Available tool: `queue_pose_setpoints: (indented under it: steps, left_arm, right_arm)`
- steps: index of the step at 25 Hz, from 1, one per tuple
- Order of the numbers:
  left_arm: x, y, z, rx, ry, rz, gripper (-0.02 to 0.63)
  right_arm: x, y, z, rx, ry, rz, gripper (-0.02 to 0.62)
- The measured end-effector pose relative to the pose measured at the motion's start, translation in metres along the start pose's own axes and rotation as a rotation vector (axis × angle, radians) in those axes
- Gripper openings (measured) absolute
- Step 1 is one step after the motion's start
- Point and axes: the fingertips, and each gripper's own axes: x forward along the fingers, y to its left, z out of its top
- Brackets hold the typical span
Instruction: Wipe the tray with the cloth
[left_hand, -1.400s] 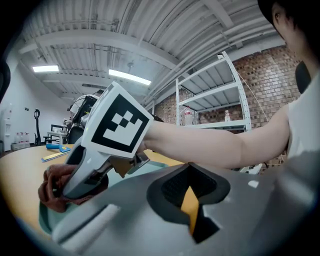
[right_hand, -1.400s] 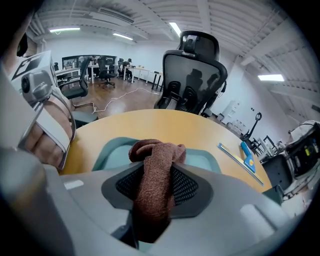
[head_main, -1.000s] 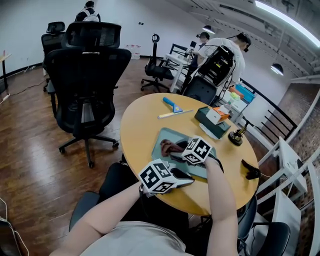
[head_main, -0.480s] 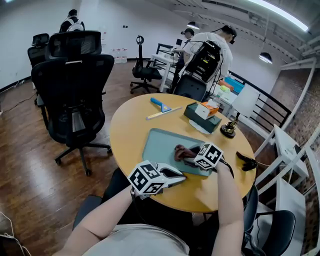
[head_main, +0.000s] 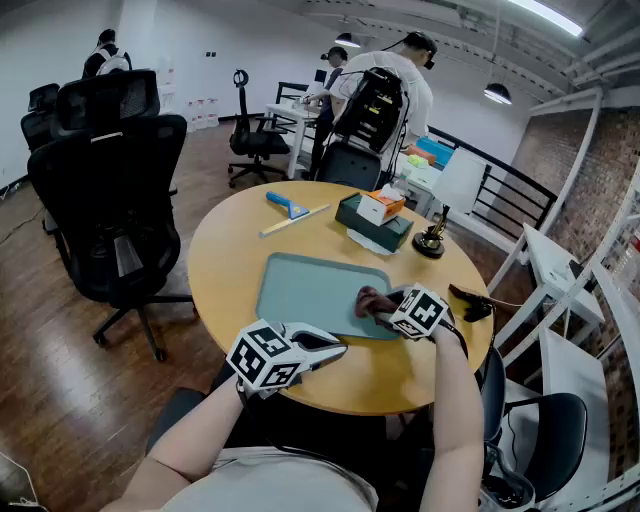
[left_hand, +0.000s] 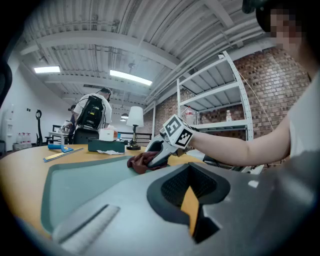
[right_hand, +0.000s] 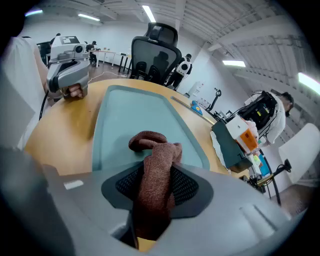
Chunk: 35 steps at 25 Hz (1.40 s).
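A teal-grey tray (head_main: 305, 290) lies on the round wooden table (head_main: 225, 265). My right gripper (head_main: 384, 307) is shut on a brown cloth (head_main: 370, 299) and presses it onto the tray's right end. In the right gripper view the cloth (right_hand: 156, 165) runs up between the jaws, its bunched end resting on the tray (right_hand: 132, 115). My left gripper (head_main: 335, 346) rests at the table's near edge, just off the tray's near rim, with its jaws together and nothing in them. The left gripper view looks along the tray (left_hand: 75, 182) to the cloth (left_hand: 139, 162) and the right gripper (left_hand: 156, 156).
At the far side of the table lie a blue-handled scraper (head_main: 287, 206) and a thin stick (head_main: 294, 220). A dark green box (head_main: 372, 224), a small brass lamp (head_main: 432, 240) and a black object (head_main: 470, 300) are to the right. A black office chair (head_main: 105, 190) is left; people (head_main: 385, 90) stand behind.
My right gripper has dragged the cloth across the tray from its left part to its right end. The left gripper has stayed at the near edge.
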Motion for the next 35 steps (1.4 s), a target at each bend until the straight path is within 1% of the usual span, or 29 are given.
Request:
queue_pose_setpoints:
  steps: [2, 7, 13, 17, 20, 27, 35]
  left_arm:
    - [-0.001, 0.000, 0.000, 0.001, 0.000, -0.001, 0.322]
    - [-0.002, -0.001, 0.001, 0.001, -0.005, -0.001, 0.322]
    - [-0.001, -0.001, 0.002, 0.000, -0.006, -0.003, 0.322]
    - [-0.001, 0.000, 0.003, 0.005, -0.008, 0.000, 0.322]
    - [-0.001, 0.001, 0.003, 0.005, -0.011, 0.005, 0.322]
    - [0.002, 0.002, 0.000, -0.002, 0.002, 0.005, 0.322]
    - [0.000, -0.003, 0.001, 0.008, 0.003, -0.011, 0.322]
  right_arm:
    - [-0.004, 0.004, -0.002, 0.010, -0.014, 0.005, 0.140]
    - [-0.014, 0.020, -0.001, -0.003, -0.040, 0.061, 0.141]
    - [-0.013, 0.026, 0.006, -0.014, -0.062, 0.084, 0.140]
    - [-0.004, 0.037, 0.032, -0.032, -0.122, 0.119, 0.140]
    - [0.005, 0.048, 0.054, -0.076, -0.142, 0.151, 0.140]
    - [0.030, 0.076, 0.115, -0.177, -0.199, 0.262, 0.141]
    - [0.051, 0.095, 0.166, -0.241, -0.253, 0.372, 0.141]
